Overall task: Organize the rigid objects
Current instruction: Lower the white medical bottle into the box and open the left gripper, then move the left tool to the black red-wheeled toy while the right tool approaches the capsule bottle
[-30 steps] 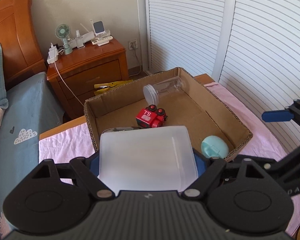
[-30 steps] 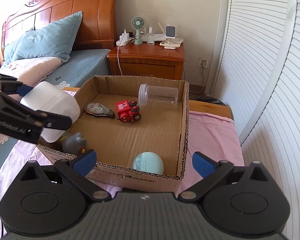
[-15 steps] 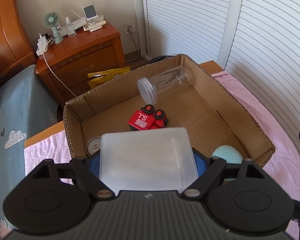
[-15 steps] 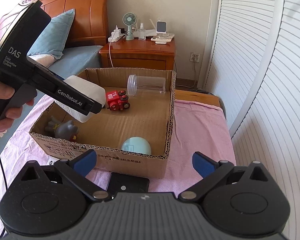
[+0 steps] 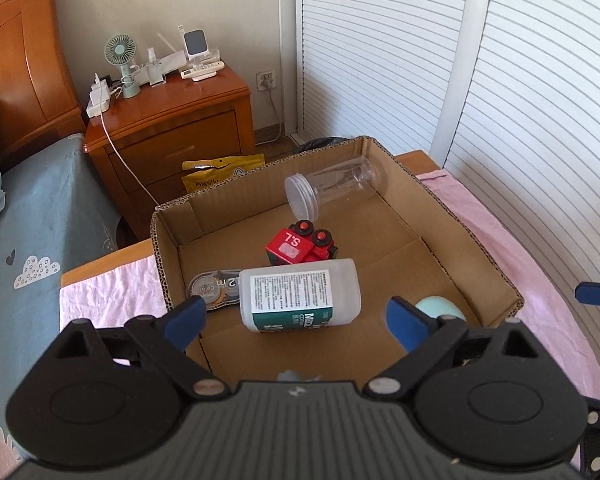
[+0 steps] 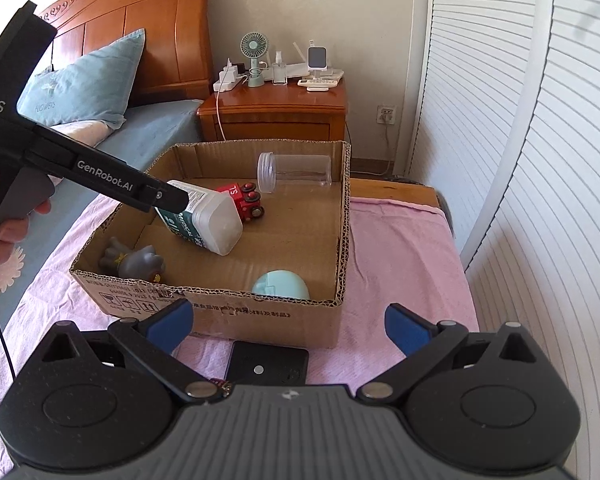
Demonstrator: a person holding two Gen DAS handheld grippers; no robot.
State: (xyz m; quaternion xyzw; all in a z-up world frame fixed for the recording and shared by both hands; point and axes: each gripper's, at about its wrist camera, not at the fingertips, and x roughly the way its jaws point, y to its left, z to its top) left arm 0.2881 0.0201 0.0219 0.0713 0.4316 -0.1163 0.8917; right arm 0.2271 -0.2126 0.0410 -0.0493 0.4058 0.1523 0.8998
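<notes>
Black claw point(image 6: 288, 326), blue pads point(image 6: 170, 322), white "GenRobot.AI" lettering

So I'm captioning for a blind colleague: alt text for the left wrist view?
The open left gripper has just spread its jaws around a white labelled bottle lying in a cardboard box. Beyond it sit a red toy train and a clear jar on its side.

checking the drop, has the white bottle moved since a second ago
Yes: the white bottle has left the left gripper, whose jaws just opened, and lies in the box near the red toy.
</notes>
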